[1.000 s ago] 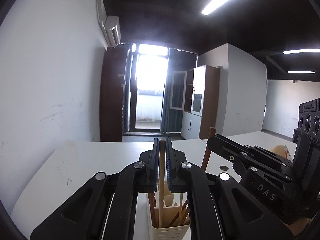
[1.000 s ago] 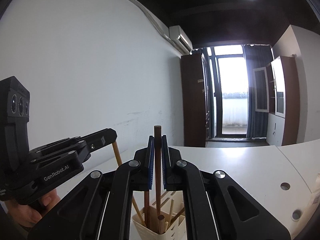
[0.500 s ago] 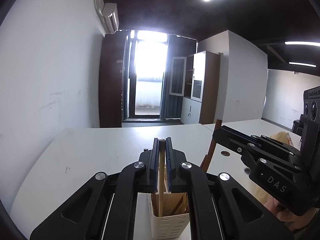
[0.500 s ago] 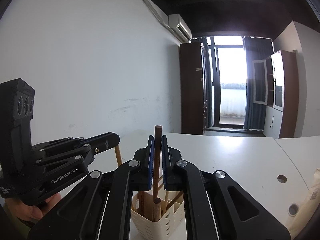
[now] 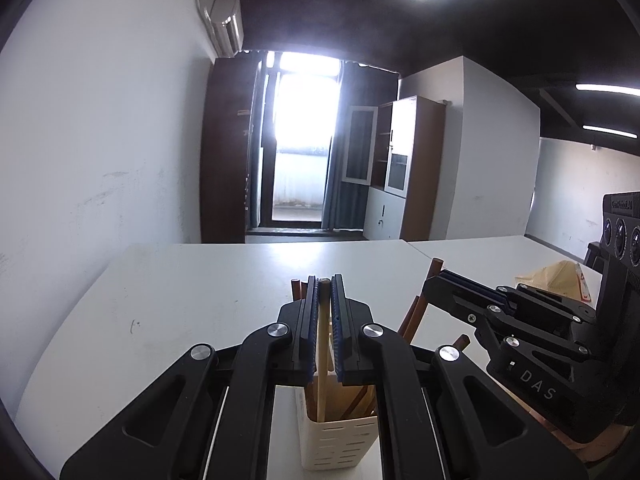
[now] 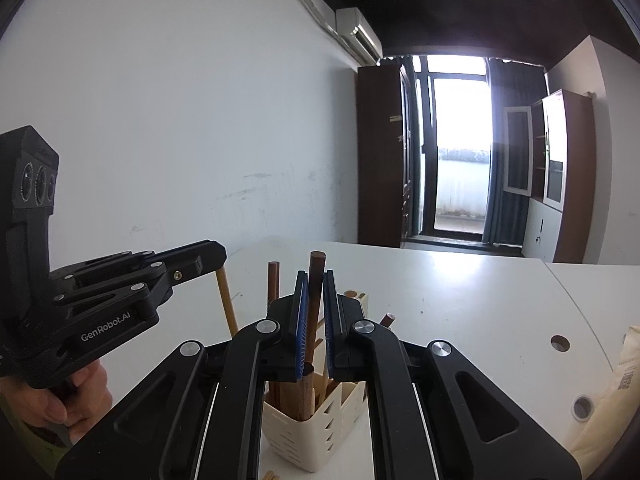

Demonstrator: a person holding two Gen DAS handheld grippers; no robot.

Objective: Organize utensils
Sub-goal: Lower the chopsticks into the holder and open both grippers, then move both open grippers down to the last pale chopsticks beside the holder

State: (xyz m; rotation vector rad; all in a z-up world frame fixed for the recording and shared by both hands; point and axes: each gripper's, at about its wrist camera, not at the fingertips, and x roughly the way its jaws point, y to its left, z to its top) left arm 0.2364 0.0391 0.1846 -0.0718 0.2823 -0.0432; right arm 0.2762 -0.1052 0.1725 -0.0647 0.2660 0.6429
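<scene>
A cream slotted utensil holder [image 5: 338, 442] stands on the white table [image 5: 200, 300], right below both grippers; it also shows in the right wrist view [image 6: 316, 436]. It holds several wooden sticks. My left gripper [image 5: 324, 292] is shut on a light wooden utensil handle [image 5: 321, 360] whose lower end is inside the holder. My right gripper [image 6: 314, 284] is shut on a dark brown wooden handle [image 6: 310, 320] that also reaches into the holder. The right gripper shows in the left wrist view [image 5: 444, 284], and the left gripper in the right wrist view [image 6: 212, 252].
A tan paper bag [image 5: 560, 276] lies on the table at the right; it also shows in the right wrist view [image 6: 616, 392]. Cable holes [image 6: 560, 343] are in the tabletop. A white wall [image 6: 160, 140] runs along the left. A loose stick end [image 6: 270, 475] lies by the holder.
Both grippers have moved down with their sticks, so the sticks sit deeper in the holder and more of the holder shows below the fingers.
</scene>
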